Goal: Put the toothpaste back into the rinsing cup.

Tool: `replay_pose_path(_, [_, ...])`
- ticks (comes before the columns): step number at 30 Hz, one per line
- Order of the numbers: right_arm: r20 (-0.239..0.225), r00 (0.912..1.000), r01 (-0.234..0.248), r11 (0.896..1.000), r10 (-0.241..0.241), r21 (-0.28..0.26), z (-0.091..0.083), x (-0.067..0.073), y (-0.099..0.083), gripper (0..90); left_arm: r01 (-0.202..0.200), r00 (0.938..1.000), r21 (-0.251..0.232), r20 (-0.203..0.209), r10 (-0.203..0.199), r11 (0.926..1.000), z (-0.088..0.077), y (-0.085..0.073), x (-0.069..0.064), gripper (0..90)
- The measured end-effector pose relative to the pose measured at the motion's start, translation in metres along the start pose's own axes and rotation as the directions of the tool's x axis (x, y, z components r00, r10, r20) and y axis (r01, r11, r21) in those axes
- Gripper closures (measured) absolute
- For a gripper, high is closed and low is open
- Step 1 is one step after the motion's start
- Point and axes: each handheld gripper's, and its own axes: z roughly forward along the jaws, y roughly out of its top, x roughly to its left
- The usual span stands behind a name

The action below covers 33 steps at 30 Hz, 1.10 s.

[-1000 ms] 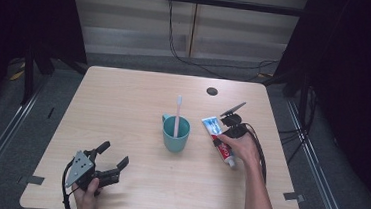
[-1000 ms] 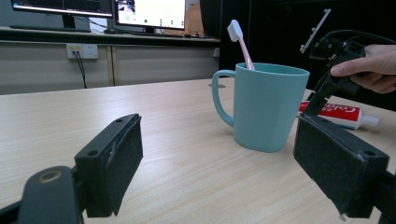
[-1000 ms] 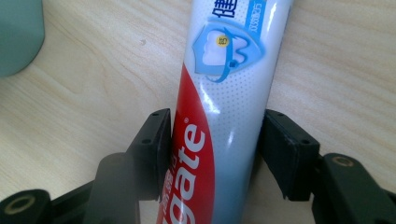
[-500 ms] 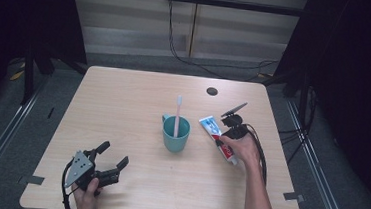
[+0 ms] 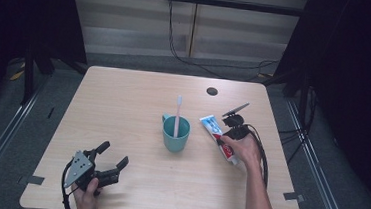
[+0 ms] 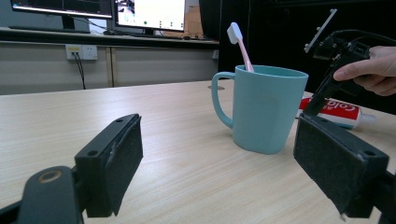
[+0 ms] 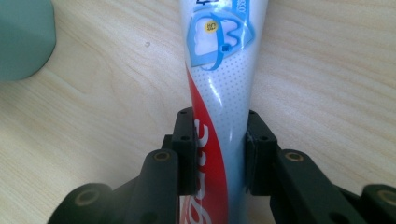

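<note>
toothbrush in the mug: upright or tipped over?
Upright, leaning slightly. The toothbrush stands in the teal mug with its bristle head above the rim, resting against the mug's inner wall.

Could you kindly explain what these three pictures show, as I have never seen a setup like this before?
A person sits at a wooden table, holding a hand-operated two-jaw gripper in each hand. One picture comes from a fixed camera overhead; the other two come from cameras riding on the grippers, looking along their black jaws. On the table stands a teal mug with a toothbrush in it. Beside it lies a toothpaste tube. The right gripper has just been closing and now clamps that tube. The left gripper rests open, holding nothing.
</note>
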Motion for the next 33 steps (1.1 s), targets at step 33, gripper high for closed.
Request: replay_pose_path(33, [-0.058,0.9981,-0.029,0.987,0.02,-0.159,-0.028,0.001,-0.008,72.1,0.002,1.0,0.0,0.0,-0.002,1.0,0.0,0.0,0.0,15.7])
